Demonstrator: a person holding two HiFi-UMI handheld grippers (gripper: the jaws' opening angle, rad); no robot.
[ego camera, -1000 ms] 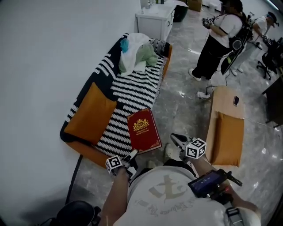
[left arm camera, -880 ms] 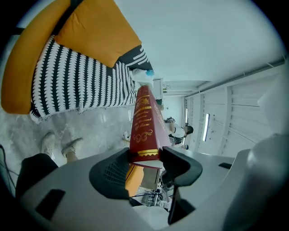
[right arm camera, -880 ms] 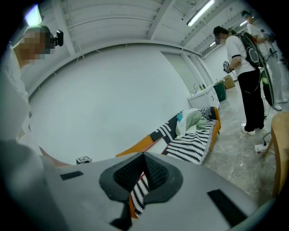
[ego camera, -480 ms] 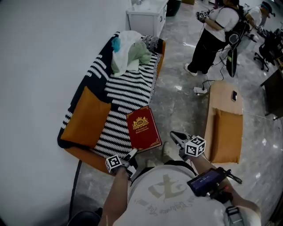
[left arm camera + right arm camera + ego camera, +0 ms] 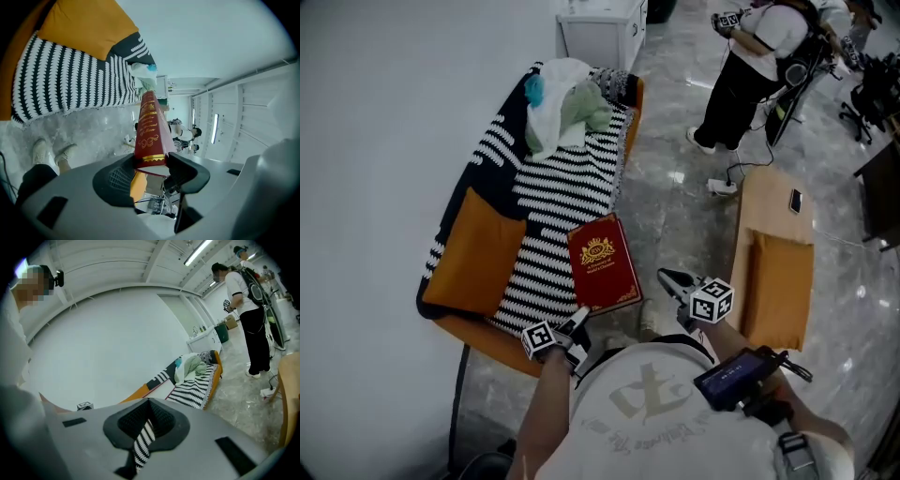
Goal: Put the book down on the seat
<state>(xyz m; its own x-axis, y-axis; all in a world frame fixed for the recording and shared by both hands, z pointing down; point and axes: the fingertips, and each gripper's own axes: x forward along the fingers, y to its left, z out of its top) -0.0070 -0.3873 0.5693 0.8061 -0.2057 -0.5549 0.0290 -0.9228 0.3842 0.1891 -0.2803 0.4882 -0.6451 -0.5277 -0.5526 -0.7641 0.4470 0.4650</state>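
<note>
Left tool (image 5: 151, 165) clamped on red book (image 5: 149, 131), book jutting ahead over seat (image 5: 567, 192) edge.

The near end of the book (image 5: 149, 133) is buried between the left tongs (image 5: 151, 160). In the head view, the top edge cuts off the standing person (image 5: 742, 82) at one o'clock and the white cabinet (image 5: 600, 26) at twelve.

Plain white wall (image 5: 384, 141) on the left; glossy grey marble-look floor (image 5: 675, 216) w/ light reflections. White cabinet (image 5: 600, 33) at the far end, wooden bench (image 5: 773, 206) w/ orange cushion (image 5: 783, 281) on the right. Strip light (image 5: 199, 250) on the ceiling.
</note>
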